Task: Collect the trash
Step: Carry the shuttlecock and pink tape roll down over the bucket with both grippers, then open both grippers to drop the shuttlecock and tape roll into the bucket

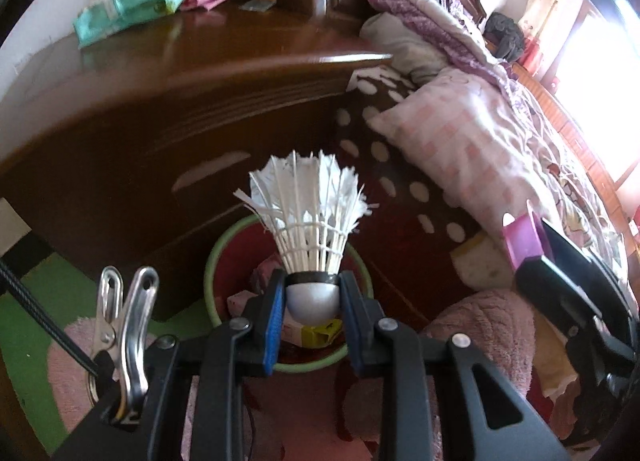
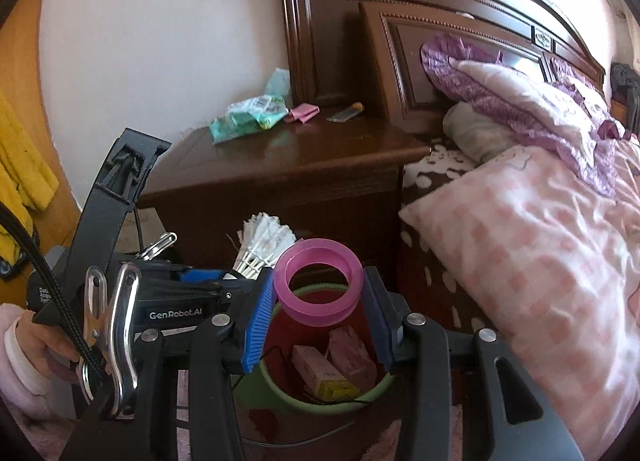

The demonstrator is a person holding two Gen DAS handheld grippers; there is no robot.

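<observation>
My left gripper [image 1: 312, 297] is shut on the round cork base of a white feather shuttlecock [image 1: 310, 213], held feathers-up over a green-rimmed bin [image 1: 212, 261] with a red inside. My right gripper [image 2: 320, 293] is shut on a pink plastic ring [image 2: 318, 281], an empty tape roll, above the same bin [image 2: 280, 381]. Small boxes [image 2: 324, 373] and wrappers lie inside it. The left gripper with the shuttlecock [image 2: 264, 245] shows to the left in the right wrist view. The pink ring [image 1: 522, 237] shows at the right edge of the left wrist view.
A dark wooden nightstand [image 2: 288, 165] behind the bin carries a green wipes pack [image 2: 248, 117], a pink wrapper [image 2: 304, 112] and a small flat item [image 2: 344, 113]. A bed with a pink checked pillow [image 2: 540, 261] is at the right. A pink rug [image 1: 488, 325] covers the floor.
</observation>
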